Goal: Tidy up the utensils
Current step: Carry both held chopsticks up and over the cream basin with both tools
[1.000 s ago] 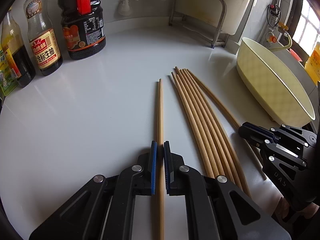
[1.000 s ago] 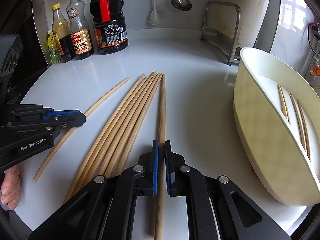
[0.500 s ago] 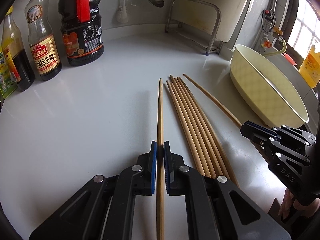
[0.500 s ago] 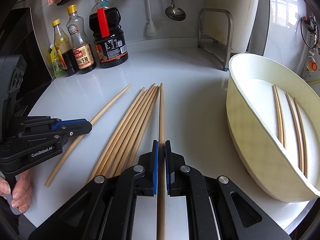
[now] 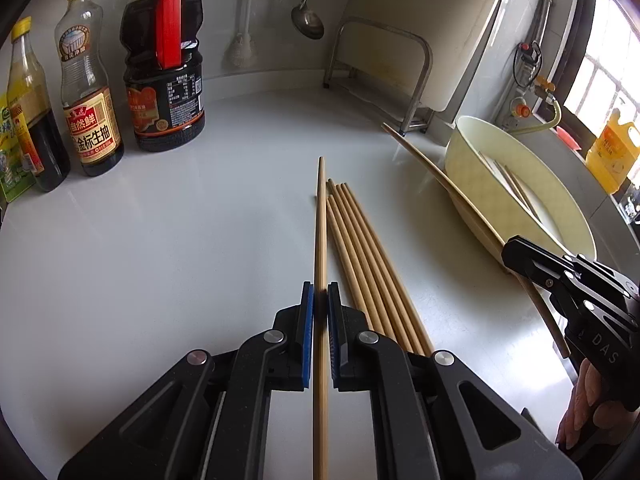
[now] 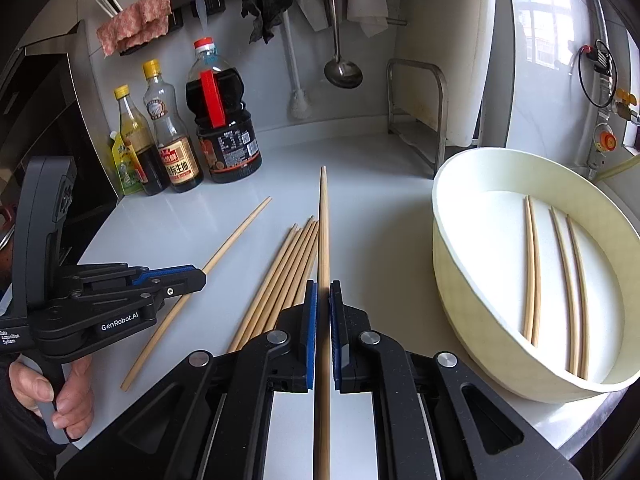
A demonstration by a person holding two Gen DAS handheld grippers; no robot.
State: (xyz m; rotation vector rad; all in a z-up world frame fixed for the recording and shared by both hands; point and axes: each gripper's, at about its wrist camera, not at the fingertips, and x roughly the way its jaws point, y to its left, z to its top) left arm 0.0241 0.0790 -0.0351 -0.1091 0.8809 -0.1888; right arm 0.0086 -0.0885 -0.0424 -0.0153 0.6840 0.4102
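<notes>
A: What writing can you read, starting close in?

B: The left gripper (image 6: 200,278) carries "GenRobot.AI" on its side, and the right gripper (image 5: 506,250) shows "DAS" in the left wrist view. Far back, the middle soy bottle (image 5: 90,96) has a label with Chinese characters reading 金标生抽. The small print on the big dark jug (image 5: 164,76) with the red handle is too fine to read.

A: And what are the grippers doing?

B: Each is clamped on one chopstick. The left one pinches the left chopstick (image 5: 321,240) between its blue pads; the right one pinches the right chopstick (image 6: 323,240) the same way. Both sticks run lengthwise, near to far, along the fingers, tips pointing toward the back wall and clear of the counter (image 5: 180,240).

A: Counts?

B: Between the two grippers lies a loose bundle (image 6: 280,276) on the counter, fanned slightly, long axis near to far; I make it five, though they overlap, so perhaps six. To the right, the cream basin (image 6: 460,280) holds four chopsticks (image 6: 532,272), all lying near to far on its floor. At the far left stand three bottles in a row, with a green pouch (image 6: 124,168) beside them. A ladle (image 6: 342,72) hangs on the back wall, near a metal rack (image 6: 420,112).
</notes>
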